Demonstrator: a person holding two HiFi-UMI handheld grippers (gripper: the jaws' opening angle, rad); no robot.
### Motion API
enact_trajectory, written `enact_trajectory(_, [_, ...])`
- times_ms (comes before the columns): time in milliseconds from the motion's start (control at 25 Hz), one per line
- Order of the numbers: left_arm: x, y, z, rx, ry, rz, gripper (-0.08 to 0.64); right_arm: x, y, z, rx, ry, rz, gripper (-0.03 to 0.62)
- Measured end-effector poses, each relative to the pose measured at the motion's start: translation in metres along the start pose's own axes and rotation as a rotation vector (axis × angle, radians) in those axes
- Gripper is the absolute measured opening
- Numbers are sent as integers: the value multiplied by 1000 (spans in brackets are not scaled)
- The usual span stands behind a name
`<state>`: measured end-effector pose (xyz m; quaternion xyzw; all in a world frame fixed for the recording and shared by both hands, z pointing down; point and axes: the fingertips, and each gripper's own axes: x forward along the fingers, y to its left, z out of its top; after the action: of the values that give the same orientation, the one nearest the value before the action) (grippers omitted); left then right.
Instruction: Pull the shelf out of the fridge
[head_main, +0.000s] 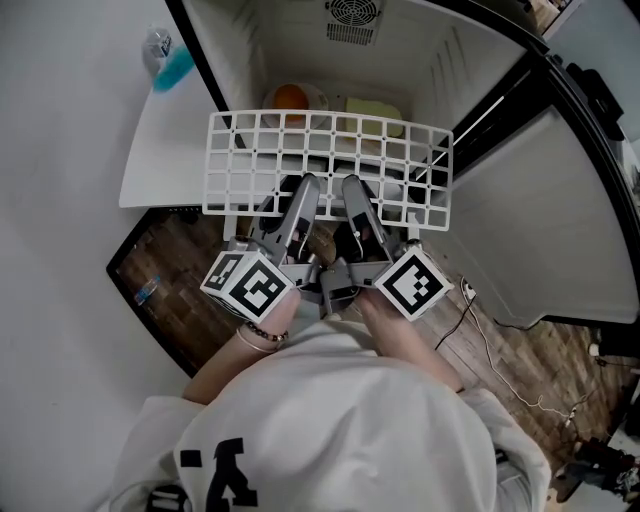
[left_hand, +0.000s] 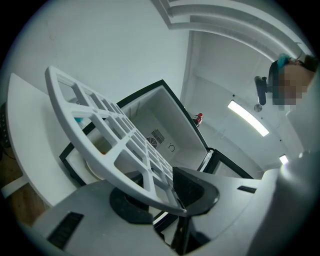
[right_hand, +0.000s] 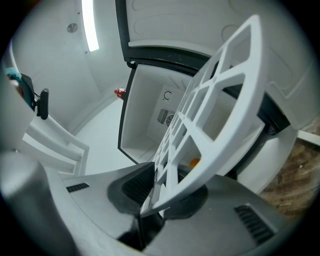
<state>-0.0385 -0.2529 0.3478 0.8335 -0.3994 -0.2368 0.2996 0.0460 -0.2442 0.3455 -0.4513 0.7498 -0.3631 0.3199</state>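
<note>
A white grid shelf (head_main: 330, 165) hangs level in front of the open fridge (head_main: 345, 70), outside the compartment. My left gripper (head_main: 305, 188) is shut on the shelf's near edge left of centre. My right gripper (head_main: 352, 190) is shut on the same edge just beside it. In the left gripper view the shelf (left_hand: 105, 135) runs up and to the left from the jaws, whose pads clamp its rim at my left gripper (left_hand: 175, 192). In the right gripper view the shelf (right_hand: 210, 115) rises to the right from my right gripper (right_hand: 152, 192).
Inside the fridge, under the shelf, sit an orange (head_main: 290, 97) in a bowl and a pale yellow thing (head_main: 375, 112). The fridge door (head_main: 560, 220) stands open at the right. A white counter (head_main: 170, 140) lies at the left, wooden floor (head_main: 190, 290) below.
</note>
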Motion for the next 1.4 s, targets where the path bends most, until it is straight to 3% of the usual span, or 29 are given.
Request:
enact_trajectory(560, [-34, -40, -27, 9, -44, 6, 123, -56, 11, 3, -1, 22, 27, 75])
enact_trajectory(1400, [-47, -53, -40, 11, -22, -4, 123, -79, 13, 2, -4, 18, 13, 75])
